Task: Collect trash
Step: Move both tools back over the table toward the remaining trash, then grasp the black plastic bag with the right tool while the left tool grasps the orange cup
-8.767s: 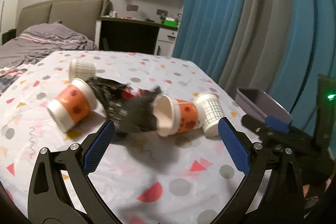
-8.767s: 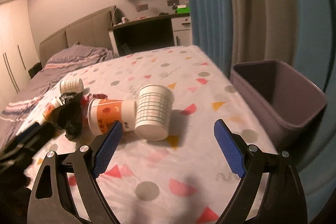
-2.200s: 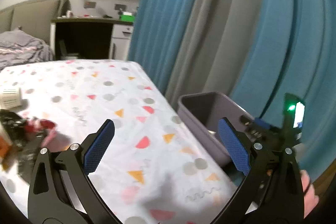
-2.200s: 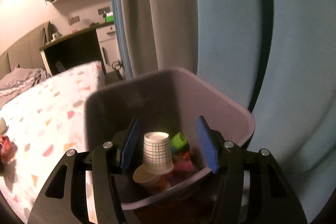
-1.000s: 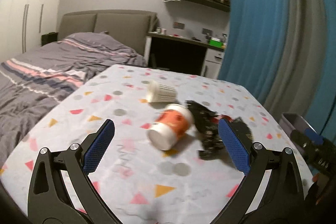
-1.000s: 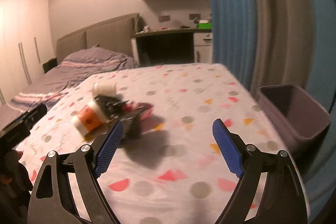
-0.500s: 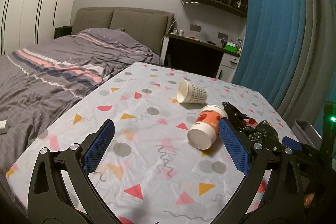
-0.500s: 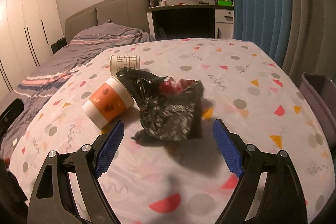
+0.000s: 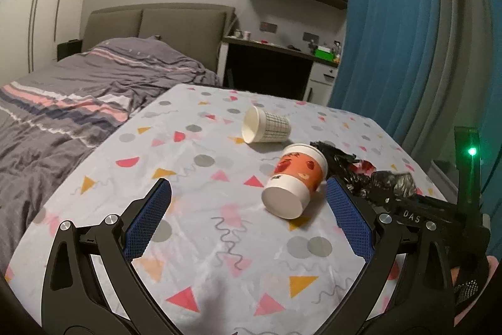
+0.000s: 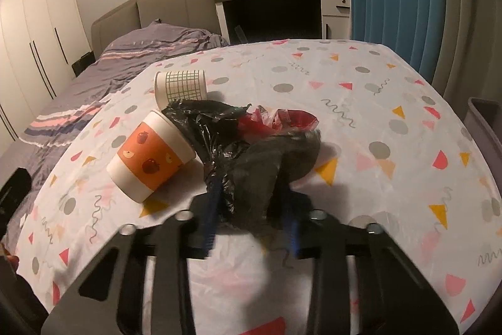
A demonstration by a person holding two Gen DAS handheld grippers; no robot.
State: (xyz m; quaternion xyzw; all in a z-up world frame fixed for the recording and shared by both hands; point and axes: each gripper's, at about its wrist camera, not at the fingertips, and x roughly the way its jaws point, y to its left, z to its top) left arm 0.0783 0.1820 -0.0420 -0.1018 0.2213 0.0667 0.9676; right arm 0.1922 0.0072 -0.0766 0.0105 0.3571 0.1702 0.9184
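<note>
A crumpled black plastic bag (image 10: 251,153) lies on the patterned table with a red plastic scrap (image 10: 276,120) tucked into it. My right gripper (image 10: 251,193) is closing its jaws on the bag's near end, and the bag fills the gap between the blurred blue pads. An orange cup (image 10: 150,156) lies on its side against the bag's left, and a grid-patterned cup (image 10: 182,85) lies behind it. In the left wrist view my left gripper (image 9: 248,189) hovers open and empty over the cloth, the orange cup (image 9: 296,181) just ahead of its right finger, the grid cup (image 9: 266,129) and the bag (image 9: 342,159) beyond.
A purple bin (image 10: 483,121) stands off the table's right edge. A bed (image 9: 78,90) runs along the left, a desk (image 9: 276,65) stands at the back, and blue curtains (image 9: 408,36) hang on the right. Bare tablecloth (image 9: 204,178) stretches left of the cups.
My right gripper has come down and forward to the black bag and its jaws have narrowed from wide apart onto it. The left gripper has drifted slightly closer to the cups.
</note>
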